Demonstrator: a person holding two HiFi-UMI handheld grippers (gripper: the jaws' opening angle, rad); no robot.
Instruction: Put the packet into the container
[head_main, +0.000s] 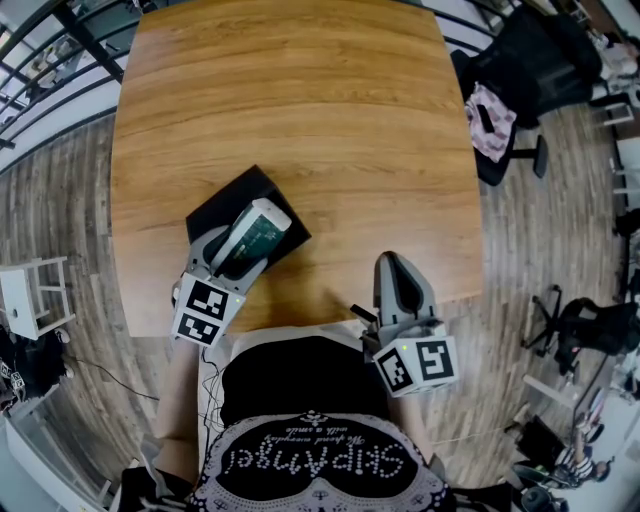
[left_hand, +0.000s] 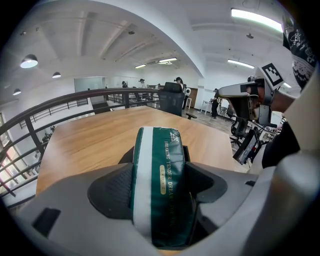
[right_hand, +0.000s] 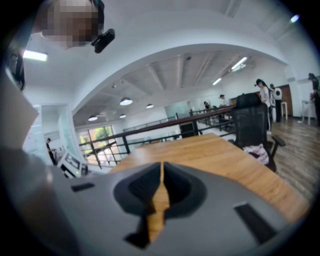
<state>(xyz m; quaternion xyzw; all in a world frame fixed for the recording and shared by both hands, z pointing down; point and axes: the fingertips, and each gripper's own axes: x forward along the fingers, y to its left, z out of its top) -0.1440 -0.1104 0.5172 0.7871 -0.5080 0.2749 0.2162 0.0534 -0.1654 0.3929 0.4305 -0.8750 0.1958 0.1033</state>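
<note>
Head view: the left gripper (head_main: 240, 246) is clamped on a green-and-white packet (head_main: 262, 226), holding it right over the black container (head_main: 226, 204) on the wooden table (head_main: 300, 100). The right gripper (head_main: 393, 268) sits by the table's near edge. Left gripper view: jaws squeeze the packet's sides. Right gripper view: jaws pressed together, nothing between them.

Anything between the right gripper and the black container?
No. In the head view only bare wooden table lies between the shut right gripper and the container. The packet, held by the left gripper, is over the container.
</note>
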